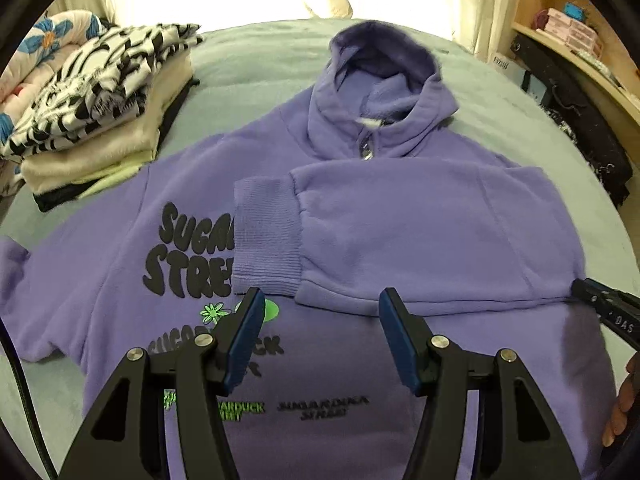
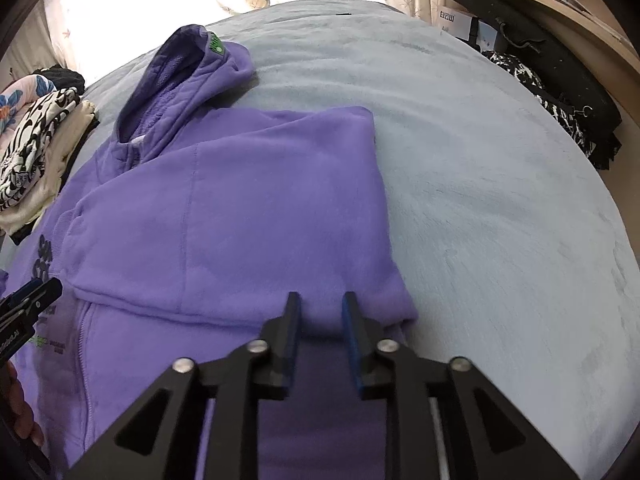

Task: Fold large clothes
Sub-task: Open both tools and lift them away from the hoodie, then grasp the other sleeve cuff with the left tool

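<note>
The purple hoodie (image 1: 360,240) lies flat, front up, on the grey-blue bed cover (image 2: 500,200), hood (image 1: 384,80) toward the far edge near the curtains. One sleeve (image 1: 400,232) is already folded across the chest, its ribbed cuff (image 1: 266,236) resting over the printed lettering (image 1: 192,248); the opposite sleeve still trails out sideways off the body at the left of the left wrist view. Left gripper (image 1: 322,304) hovers above the lower chest print, jaws well apart, nothing btwn them. Right gripper (image 2: 320,304) hovers over the folded side's edge, jaws apart w/ a narrower gap, no fabric pinched; its tip also shows at the right edge of the left wrist view. A stack of folded clothes (image 1: 100,120) sits near the hoodie's unfolded side; dark bags and a wooden shelf (image 2: 560,12) lie beyond the bed's other side. Risks, as judged: the folded sleeve is loose, so dragging the body may slide the cuff off and undo the fold. Grabbing one layer only would lift the front panel and bunch the zip line. Swinging the remaining sleeve wide could knock the nearby stack.
</note>
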`<state>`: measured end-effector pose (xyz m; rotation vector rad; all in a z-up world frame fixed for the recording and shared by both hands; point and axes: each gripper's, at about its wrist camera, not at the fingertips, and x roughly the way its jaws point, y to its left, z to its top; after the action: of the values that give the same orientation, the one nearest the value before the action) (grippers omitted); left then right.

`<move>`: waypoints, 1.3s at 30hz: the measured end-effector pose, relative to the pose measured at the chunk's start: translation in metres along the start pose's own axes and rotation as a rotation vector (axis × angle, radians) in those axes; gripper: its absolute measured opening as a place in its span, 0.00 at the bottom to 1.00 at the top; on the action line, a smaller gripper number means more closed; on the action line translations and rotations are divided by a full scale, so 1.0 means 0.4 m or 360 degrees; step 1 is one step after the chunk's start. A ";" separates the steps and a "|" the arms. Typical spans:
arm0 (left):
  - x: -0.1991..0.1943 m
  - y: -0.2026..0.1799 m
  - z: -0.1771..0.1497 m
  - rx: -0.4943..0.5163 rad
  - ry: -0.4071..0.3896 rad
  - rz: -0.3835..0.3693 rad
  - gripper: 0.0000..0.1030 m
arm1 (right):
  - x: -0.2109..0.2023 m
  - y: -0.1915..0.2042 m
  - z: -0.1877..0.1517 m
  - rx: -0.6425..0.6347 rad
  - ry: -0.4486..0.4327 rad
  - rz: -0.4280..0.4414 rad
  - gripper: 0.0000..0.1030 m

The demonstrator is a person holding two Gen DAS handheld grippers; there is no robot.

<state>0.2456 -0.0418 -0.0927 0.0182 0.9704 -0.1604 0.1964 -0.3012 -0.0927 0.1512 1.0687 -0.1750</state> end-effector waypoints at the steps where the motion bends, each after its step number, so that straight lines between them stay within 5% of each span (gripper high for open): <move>1: -0.018 -0.002 -0.003 -0.0007 -0.0025 -0.0032 0.56 | -0.008 0.002 -0.004 0.0004 -0.0006 0.0002 0.31; 13: -0.147 0.013 -0.037 -0.0115 -0.0051 -0.0134 0.56 | -0.140 0.044 -0.059 0.0013 -0.0090 0.0073 0.32; 15: -0.158 0.030 -0.041 -0.0158 -0.0046 -0.0143 0.45 | -0.161 0.058 -0.068 -0.0008 -0.0109 0.0082 0.32; 18: -0.180 0.049 -0.048 -0.0198 -0.0047 -0.0142 0.41 | -0.186 0.080 -0.081 -0.0049 -0.0134 0.0093 0.32; 24: -0.250 0.084 -0.072 -0.0206 -0.0111 -0.0080 0.41 | -0.229 0.150 -0.117 -0.0141 -0.0159 0.0080 0.32; 34: -0.330 0.254 -0.154 -0.0326 -0.0032 0.0078 0.41 | -0.328 0.325 -0.174 -0.0324 -0.0236 0.0087 0.32; 39: -0.381 0.367 -0.191 -0.0310 -0.0080 0.0195 0.53 | -0.368 0.458 -0.183 -0.0411 -0.0292 0.0123 0.33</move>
<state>0.1197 0.1295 -0.0188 -0.1049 0.9285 0.0468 0.1039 -0.0970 0.0091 -0.0555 0.8921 0.0197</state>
